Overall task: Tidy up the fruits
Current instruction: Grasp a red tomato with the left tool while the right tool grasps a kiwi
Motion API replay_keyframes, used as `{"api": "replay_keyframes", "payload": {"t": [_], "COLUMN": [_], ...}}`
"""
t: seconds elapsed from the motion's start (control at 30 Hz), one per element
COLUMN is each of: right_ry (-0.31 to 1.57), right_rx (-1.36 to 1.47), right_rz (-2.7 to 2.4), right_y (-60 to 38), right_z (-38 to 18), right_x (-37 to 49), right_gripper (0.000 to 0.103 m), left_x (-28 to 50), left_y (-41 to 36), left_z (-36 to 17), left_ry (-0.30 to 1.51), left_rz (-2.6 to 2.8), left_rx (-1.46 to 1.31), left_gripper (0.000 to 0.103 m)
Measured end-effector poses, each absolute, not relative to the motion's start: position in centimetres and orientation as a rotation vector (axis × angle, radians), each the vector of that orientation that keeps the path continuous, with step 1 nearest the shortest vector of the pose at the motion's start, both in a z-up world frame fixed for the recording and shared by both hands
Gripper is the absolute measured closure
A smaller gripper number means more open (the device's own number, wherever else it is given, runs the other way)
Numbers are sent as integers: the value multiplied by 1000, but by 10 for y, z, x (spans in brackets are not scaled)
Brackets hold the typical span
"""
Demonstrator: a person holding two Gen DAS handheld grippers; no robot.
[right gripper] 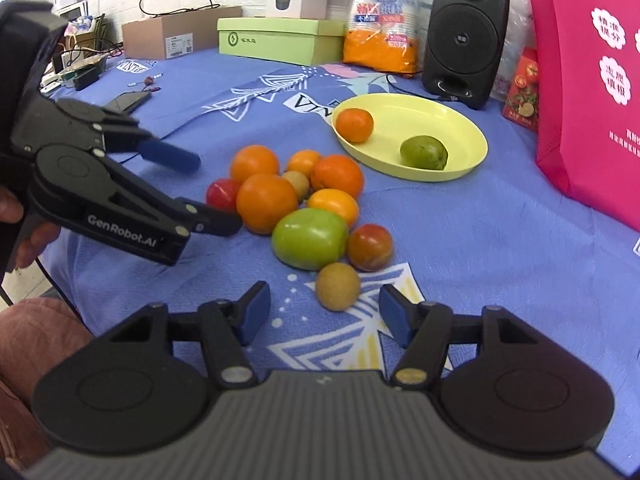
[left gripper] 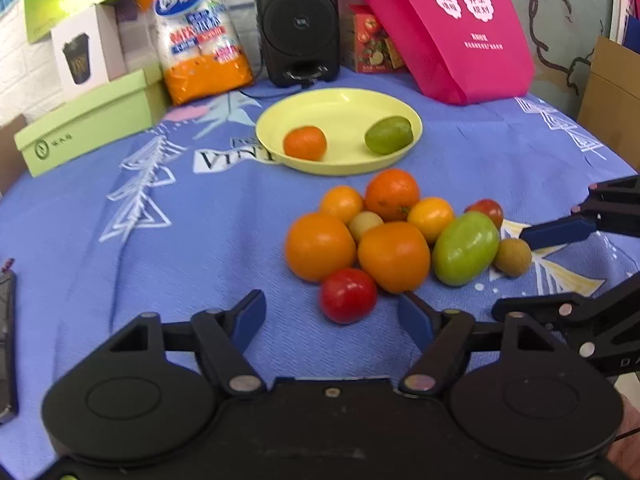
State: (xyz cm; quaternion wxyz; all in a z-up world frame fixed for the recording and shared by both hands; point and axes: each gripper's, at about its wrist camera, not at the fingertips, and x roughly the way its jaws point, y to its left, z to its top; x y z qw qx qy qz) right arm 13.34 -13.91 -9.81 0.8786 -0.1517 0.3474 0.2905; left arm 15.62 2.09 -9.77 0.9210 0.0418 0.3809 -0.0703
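A pile of fruit (left gripper: 394, 236) lies on the blue cloth: oranges, red tomatoes, a green tomato (left gripper: 464, 254) and small brown fruits. A yellow plate (left gripper: 340, 110) behind it holds an orange (left gripper: 305, 143) and a green fruit (left gripper: 389, 135). My left gripper (left gripper: 332, 318) is open, just short of a red tomato (left gripper: 347, 295). My right gripper (right gripper: 323, 312) is open, with a small brown fruit (right gripper: 338, 286) just ahead between its fingers. The plate (right gripper: 452, 120) and pile (right gripper: 296, 196) also show in the right wrist view.
At the back stand a black speaker (left gripper: 298, 20), a pink bag (left gripper: 452, 28), an orange-and-white packet (left gripper: 198, 36), a green box (left gripper: 92, 124) and a white box (left gripper: 86, 52). A phone (right gripper: 128, 100) lies on the cloth at left.
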Motion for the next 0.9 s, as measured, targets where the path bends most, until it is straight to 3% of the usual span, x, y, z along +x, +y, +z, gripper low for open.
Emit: {"api": "replay_keyframes", "payload": {"t": [0.17,0.4,0.5,0.7,0.77,0.83,0.9], "right_ry": [725,724,726,724,723,723,722], "right_rx": [-305,-310,-307,-306,-304,-301,-298], "right_rz": [618,628,633,642,631,624,624], "right_y": [-139,-133,-134,-133,-135,-137,-139], "right_z": [-101,-102,-102,-102,-100,-99,-98], "right_x": [138,143,143,141,142,142,141], "right_gripper": [43,42,44,60,73,79,79], "left_x": [161,165,165,163,161,160,158], "left_y": [22,18,17,19,19,18,18], "left_z": [-104,-103,-103,-101,-101,-100,-99], "left_ry": [782,788,787,791,792,790,789], "left_rz": [-167,-229,-234,-247,-245,-243,-241], "left_rx": [61,61,55,27,27,32,40], "left_gripper": [31,58,59,65,66,67,69]}}
